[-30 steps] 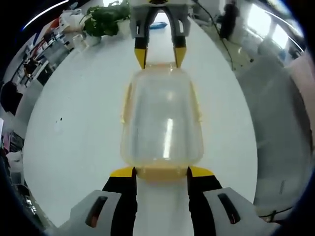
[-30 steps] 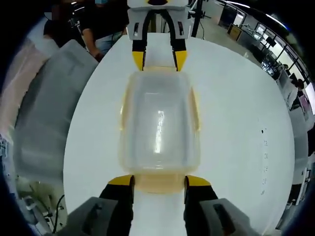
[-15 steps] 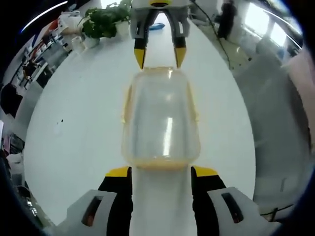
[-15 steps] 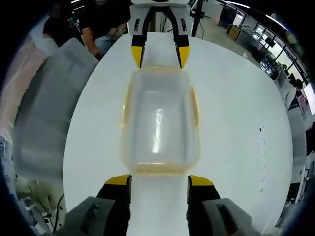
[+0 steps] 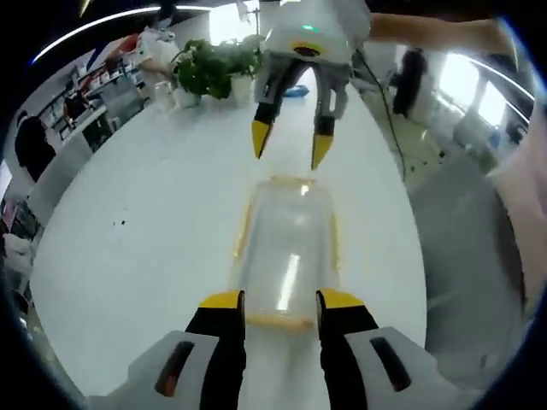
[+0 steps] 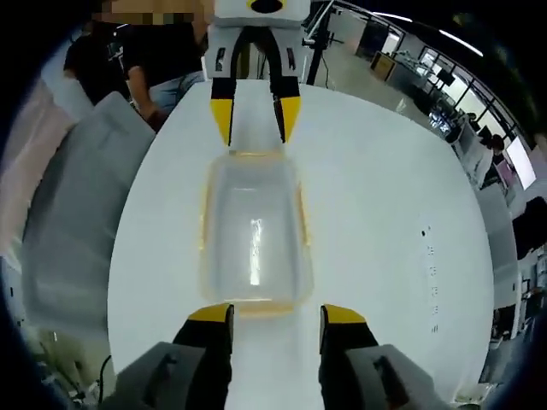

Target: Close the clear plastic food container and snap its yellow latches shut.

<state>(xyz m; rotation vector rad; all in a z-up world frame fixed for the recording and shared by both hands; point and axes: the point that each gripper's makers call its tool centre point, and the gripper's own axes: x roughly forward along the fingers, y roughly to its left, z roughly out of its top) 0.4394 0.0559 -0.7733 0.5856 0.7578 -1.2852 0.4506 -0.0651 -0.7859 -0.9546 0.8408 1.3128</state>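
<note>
both grippers have drawn back from the container since a second ago, and each camera now sits higher and farther from it. in the left gripper view a potted plant [image 5: 203, 68] stands far left on the white table [image 5: 128, 239]; the left gripper [image 5: 279, 301] has its jaws apart and holds nothing, its yellow tips just at the near end of the clear plastic food container [image 5: 286, 252], whose lid is down. the right gripper [image 5: 291, 145] hovers beyond the far end, jaws spread, clear of it. in the right gripper view the container [image 6: 253, 231] lies flat between the right gripper [image 6: 278, 314] and the left gripper [image 6: 253, 120]; yellow latches [image 6: 205, 224] lie flat against its sides.
</note>
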